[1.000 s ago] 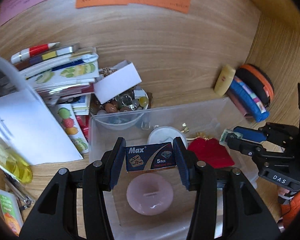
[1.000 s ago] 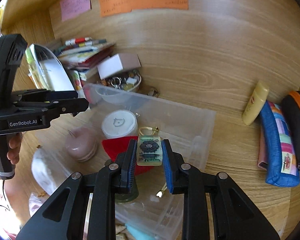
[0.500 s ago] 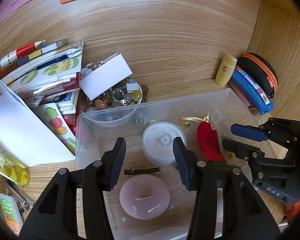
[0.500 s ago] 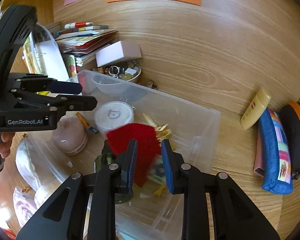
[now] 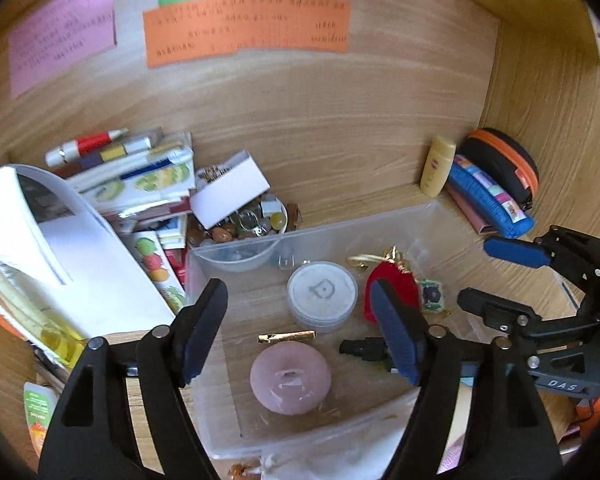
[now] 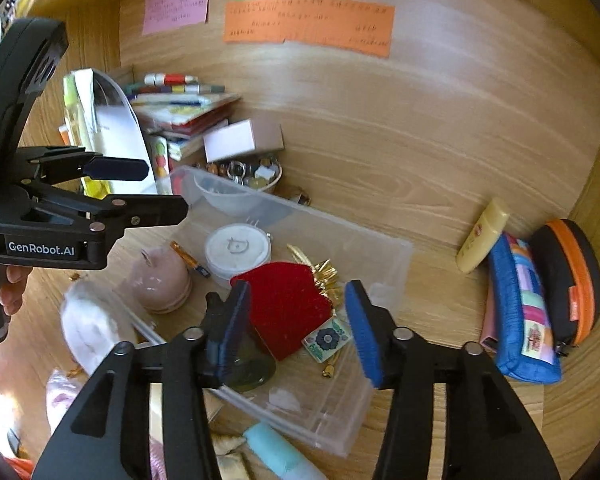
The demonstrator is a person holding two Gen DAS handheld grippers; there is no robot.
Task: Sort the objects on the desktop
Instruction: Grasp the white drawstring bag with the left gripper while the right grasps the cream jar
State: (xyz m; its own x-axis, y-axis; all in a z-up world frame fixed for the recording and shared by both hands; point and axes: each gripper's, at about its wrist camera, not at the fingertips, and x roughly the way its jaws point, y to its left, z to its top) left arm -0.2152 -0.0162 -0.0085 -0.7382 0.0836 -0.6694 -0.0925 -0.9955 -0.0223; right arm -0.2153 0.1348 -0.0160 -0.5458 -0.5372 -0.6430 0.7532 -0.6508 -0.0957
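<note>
Lettering "GenRobot.AI" marks left gripper (image 6: 140, 190); "DAS" marks right gripper (image 5: 496, 276).

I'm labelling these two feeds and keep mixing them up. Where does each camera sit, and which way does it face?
Left wrist: sits behind the left claw, facing down into the clear bin; the right claw shows at right.
Right wrist: sits behind the right claw, over the same bin; the left claw and a hand show at left.
Shared: bin, red pouch, white jar, wall notes. Both claws are opening, empty.
</note>
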